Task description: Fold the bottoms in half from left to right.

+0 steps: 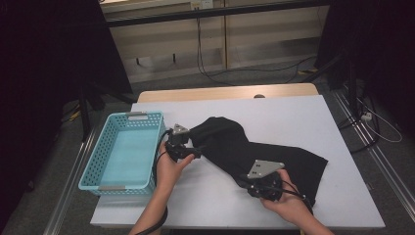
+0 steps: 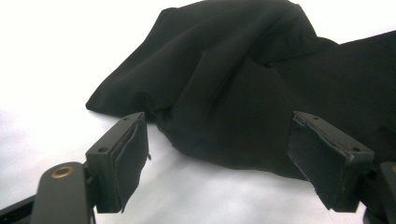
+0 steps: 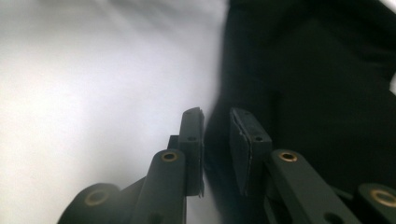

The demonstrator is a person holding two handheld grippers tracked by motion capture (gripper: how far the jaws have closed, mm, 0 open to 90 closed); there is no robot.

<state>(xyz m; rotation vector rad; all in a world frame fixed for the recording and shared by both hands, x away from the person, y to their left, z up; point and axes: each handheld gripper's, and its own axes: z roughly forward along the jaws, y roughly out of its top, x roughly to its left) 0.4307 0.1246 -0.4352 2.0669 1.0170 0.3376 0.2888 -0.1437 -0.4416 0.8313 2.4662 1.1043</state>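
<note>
The black cloth (image 1: 254,152) lies spread on the desk (image 1: 293,110), its long axis running on a slant from the bunched far-left end, near the blue basket (image 1: 125,149), down to the flatter near-right end. Each pair of tongs sits at one end of that slant, so neither hand needs to cross over.

The left tongs (image 1: 182,147) stand at the bunched end, between basket and cloth. In the left gripper view the jaws are spread wide, with the folded lump of the cloth (image 2: 233,93) straight ahead and partly between them, not yet pinched.

The right tongs (image 1: 264,188) are at the near edge of the cloth's other end. In the right gripper view the jaws are narrow, with a slim gap, and the edge of the cloth (image 3: 317,93) runs up along that gap. The picture is blurred and dark there, so I cannot tell whether a fold is already caught between the pads (it may be).

The basket lies to the left of the cloth, beyond the left tongs, and looks empty.
</note>
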